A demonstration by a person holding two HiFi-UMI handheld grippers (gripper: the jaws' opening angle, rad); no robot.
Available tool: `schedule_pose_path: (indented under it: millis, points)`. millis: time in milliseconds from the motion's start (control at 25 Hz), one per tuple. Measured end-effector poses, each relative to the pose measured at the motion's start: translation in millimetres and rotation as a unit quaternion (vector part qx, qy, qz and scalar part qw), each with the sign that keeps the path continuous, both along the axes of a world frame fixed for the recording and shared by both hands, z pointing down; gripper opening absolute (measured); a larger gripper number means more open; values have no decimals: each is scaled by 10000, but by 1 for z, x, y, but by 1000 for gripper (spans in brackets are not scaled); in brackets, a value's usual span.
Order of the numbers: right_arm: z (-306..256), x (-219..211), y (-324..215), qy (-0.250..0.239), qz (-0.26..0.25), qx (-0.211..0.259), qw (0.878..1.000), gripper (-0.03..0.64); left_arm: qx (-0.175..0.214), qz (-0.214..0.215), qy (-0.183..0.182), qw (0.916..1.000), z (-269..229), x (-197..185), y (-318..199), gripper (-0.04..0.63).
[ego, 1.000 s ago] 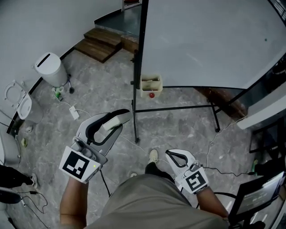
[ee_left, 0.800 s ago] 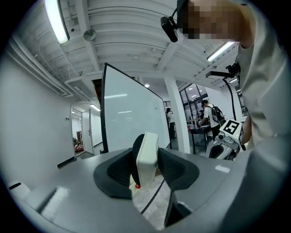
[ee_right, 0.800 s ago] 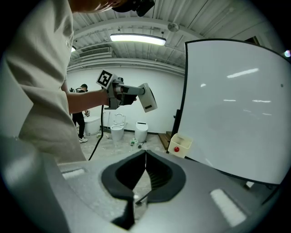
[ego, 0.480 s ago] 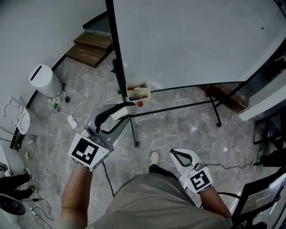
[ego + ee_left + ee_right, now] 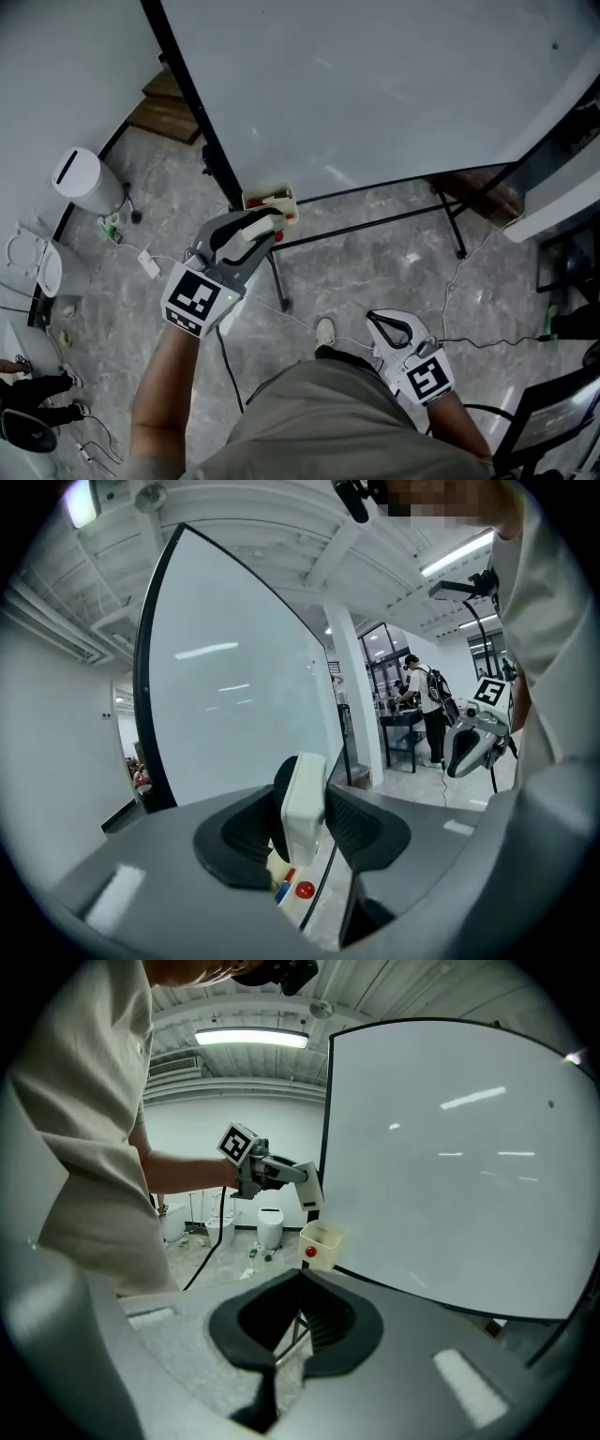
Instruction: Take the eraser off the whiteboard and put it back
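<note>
White eraser [image 5: 302,803] sits clamped in the left gripper [image 5: 263,225], near the whiteboard [image 5: 375,84] and its cream marker box [image 5: 266,198]; the right gripper [image 5: 301,1275] is closed, empty.

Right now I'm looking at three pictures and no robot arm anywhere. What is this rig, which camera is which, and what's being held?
There is no robot. A person holds a hand-held claw in each hand. One picture comes from a camera on the person's head, looking steeply down. The other two come from cameras riding on each claw, looking along its jaws.

The left claw is clamped on a white eraser, near the lower left corner of the whiteboard. A small cream box hangs on the frame there.

The right claw is shut and empty, low beside the person. There is no table, only a stone-patterned floor under the board's stand.
</note>
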State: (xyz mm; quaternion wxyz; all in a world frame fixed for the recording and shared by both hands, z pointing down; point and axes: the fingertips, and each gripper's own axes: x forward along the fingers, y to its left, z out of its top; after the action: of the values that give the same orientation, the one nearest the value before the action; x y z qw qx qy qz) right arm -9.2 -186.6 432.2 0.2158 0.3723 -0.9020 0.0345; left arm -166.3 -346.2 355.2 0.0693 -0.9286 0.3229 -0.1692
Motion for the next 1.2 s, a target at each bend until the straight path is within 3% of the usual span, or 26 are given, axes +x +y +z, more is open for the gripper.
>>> schedule_pose_path:
  millis: [560,1200]
  points:
    - [12,44,-44,5,122,-104,9999,3,-518,-52,-607,9968,87,22,-56,172]
    - [23,61,-81,19,-79,-158,9998,4,-793,-153,-1445,9862,152,29,-70,172]
